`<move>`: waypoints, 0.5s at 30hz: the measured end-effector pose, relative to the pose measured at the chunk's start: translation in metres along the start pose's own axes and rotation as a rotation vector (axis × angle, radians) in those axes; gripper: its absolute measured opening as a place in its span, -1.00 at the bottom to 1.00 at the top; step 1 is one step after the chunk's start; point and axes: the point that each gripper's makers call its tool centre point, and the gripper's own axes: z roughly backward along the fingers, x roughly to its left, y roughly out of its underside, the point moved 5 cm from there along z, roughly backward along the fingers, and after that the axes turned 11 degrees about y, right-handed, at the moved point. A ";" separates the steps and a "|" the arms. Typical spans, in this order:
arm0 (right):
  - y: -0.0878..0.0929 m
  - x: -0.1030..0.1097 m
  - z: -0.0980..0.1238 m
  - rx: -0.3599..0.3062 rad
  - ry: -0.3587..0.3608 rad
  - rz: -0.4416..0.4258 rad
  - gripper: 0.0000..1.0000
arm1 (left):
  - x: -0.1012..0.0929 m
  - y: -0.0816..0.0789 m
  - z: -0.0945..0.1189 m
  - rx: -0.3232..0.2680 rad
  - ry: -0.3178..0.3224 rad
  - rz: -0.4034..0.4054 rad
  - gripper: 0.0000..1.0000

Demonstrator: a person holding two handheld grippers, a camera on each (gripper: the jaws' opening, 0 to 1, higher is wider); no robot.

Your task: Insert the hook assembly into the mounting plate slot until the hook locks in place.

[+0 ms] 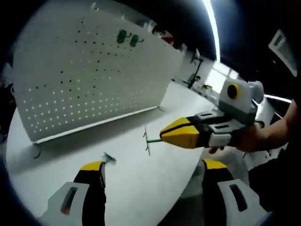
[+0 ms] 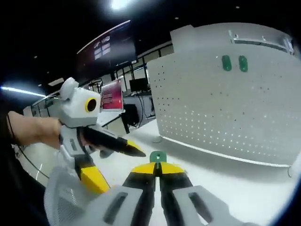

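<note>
Left claw (image 1: 149,172), nearest the lens, jaws spread, over the white tabletop (image 1: 136,188); upright pegboard mounting plate (image 1: 89,70) beyond. Right claw (image 2: 158,168), pressed together, pinches the green hook assembly (image 2: 158,157). Risk: the thin hook twisting in that pinch, missing its slot.

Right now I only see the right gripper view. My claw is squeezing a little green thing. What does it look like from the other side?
Observer: In the left gripper view, a thin green wire hook sticks out of the tip of your right claw.
Operator: Is it close to the board with holes?
Observer: No. It is over the white table, apart from the pegboard.
Operator: Any more green pieces down on the table?
Observer: Yes, a small green piece lies on the table beside the left claw.
</note>
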 end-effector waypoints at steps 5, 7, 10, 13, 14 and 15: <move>-0.014 -0.006 -0.002 -0.051 0.040 -0.036 -1.00 | -0.003 -0.004 0.003 -0.074 -0.019 -0.007 0.96; -0.019 -0.008 -0.003 -0.073 0.056 -0.038 -1.00 | -0.005 -0.005 0.005 -0.098 -0.026 -0.011 1.00; -0.029 -0.013 -0.003 -0.114 0.096 -0.039 -1.00 | -0.004 -0.006 0.008 -0.147 -0.051 -0.018 1.00; -0.038 -0.019 -0.004 -0.150 0.139 -0.034 -1.00 | -0.005 -0.005 0.012 -0.192 -0.063 -0.019 1.00; -0.042 -0.022 -0.005 -0.162 0.158 -0.032 -1.00 | -0.004 -0.002 0.013 -0.186 -0.075 -0.038 1.00; -0.044 -0.024 -0.005 -0.171 0.166 -0.034 -1.00 | -0.004 -0.001 0.015 -0.186 -0.081 -0.056 1.00</move>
